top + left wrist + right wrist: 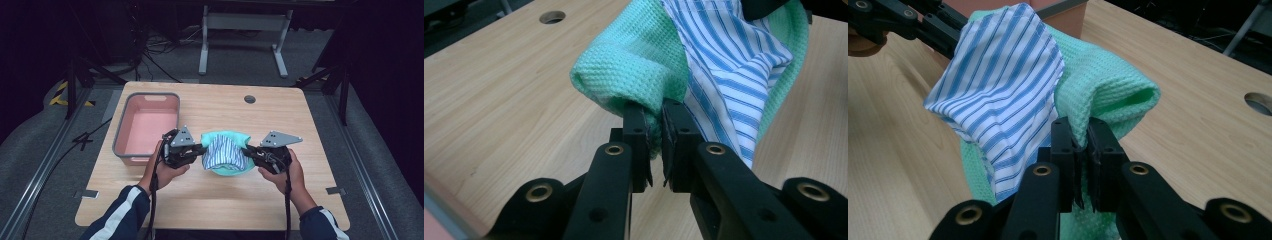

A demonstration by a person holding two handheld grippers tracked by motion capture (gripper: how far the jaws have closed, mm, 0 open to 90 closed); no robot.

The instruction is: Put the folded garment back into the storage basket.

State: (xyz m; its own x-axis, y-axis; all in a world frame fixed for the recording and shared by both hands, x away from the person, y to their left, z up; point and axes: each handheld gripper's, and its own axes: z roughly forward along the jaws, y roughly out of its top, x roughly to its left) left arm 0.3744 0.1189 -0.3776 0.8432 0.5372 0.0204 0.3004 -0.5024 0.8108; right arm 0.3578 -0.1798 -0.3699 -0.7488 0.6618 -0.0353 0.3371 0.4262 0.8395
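The left gripper (199, 148) and right gripper (251, 150) each pinch an edge of a green waffle cloth (235, 139) between their jaws, holding it (a blue-striped cloth (224, 152) draped inside) over the table (210, 195), near a pink bin (146, 125).

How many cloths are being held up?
2: a green cloth pinched at each end by the left gripper and right gripper, and a striped cloth draped inside it. More may be hidden.

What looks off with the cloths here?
The striped cloth sits bunched on the green cloth, not flat. Left tongs and right tongs both pinch only green fabric. Nothing is spilled or damaged.
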